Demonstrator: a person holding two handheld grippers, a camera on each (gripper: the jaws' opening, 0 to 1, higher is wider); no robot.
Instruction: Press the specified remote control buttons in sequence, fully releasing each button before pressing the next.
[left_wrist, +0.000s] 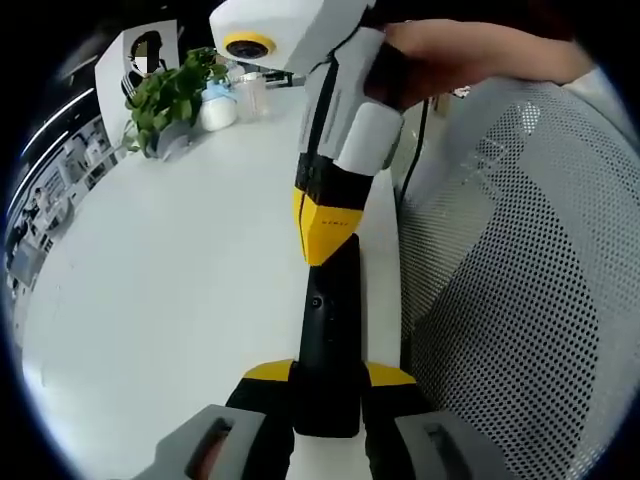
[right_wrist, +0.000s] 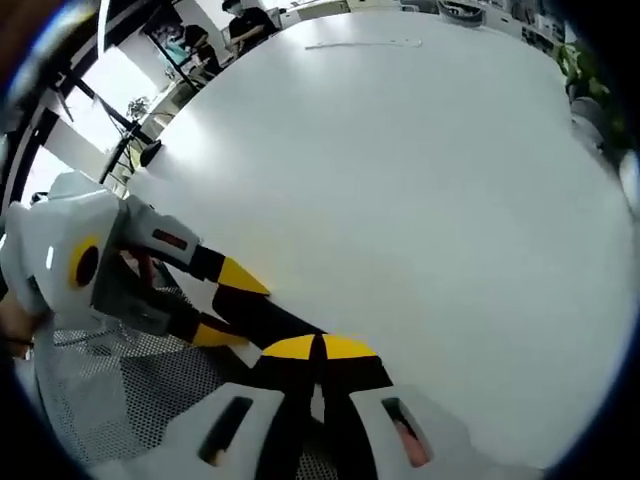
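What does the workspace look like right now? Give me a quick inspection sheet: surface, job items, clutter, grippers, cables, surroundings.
Surface: white table, mostly bare.
Job's things: black remote control held lengthwise between the left gripper's jaws at the table's edge.
Clutter: potted green plant, a small white bottle and a clear cup at the far side.
Grippers: left gripper shut on the remote; right gripper closed, its yellow tip down on the remote's top face.
Cables: a thin dark cable hangs by the hand holding the right gripper.
Surroundings: grey mesh chair back beside the table; people seated beyond the table's far edge.
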